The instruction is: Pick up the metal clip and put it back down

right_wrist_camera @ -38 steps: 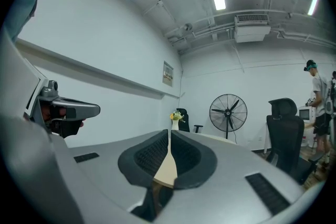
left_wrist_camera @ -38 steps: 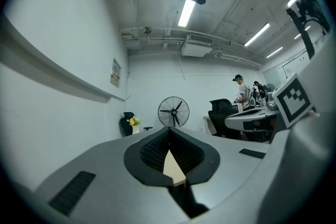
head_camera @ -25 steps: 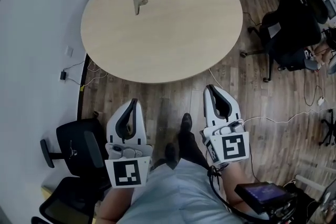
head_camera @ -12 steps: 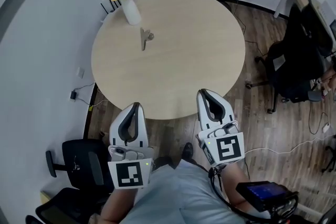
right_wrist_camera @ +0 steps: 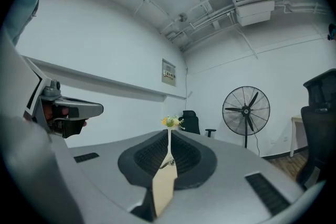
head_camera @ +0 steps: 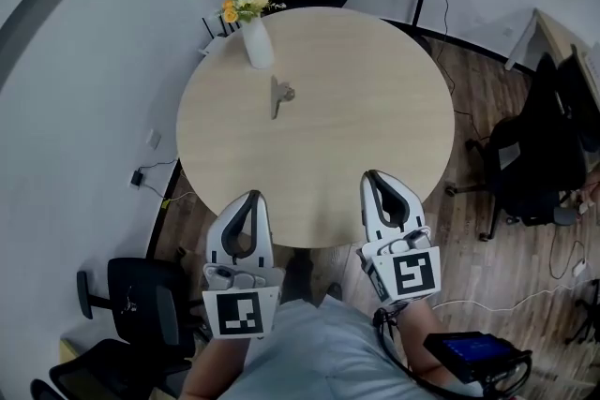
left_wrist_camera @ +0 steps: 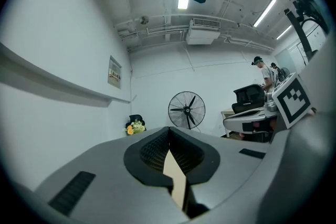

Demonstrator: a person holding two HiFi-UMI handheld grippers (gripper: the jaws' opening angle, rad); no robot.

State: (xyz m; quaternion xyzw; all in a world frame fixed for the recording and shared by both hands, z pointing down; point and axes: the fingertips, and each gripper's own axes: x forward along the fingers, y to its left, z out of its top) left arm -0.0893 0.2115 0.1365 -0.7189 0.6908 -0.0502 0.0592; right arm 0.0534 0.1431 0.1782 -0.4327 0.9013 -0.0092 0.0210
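Metal clip [head_camera: 279, 96] — flat on the round table [head_camera: 375, 98], in its far-left part, near the white vase [head_camera: 257, 47]. Left gripper [head_camera: 247, 198] at the table's near edge, jaws pressed together, nothing between. Right gripper [head_camera: 373, 176] at the same edge — jaws likewise together, empty. Both well apart from the clip.

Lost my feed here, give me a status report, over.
Both shut, empty: left claw, right claw, at table edge. Untouched metal clip lies by vase. Nothing between.
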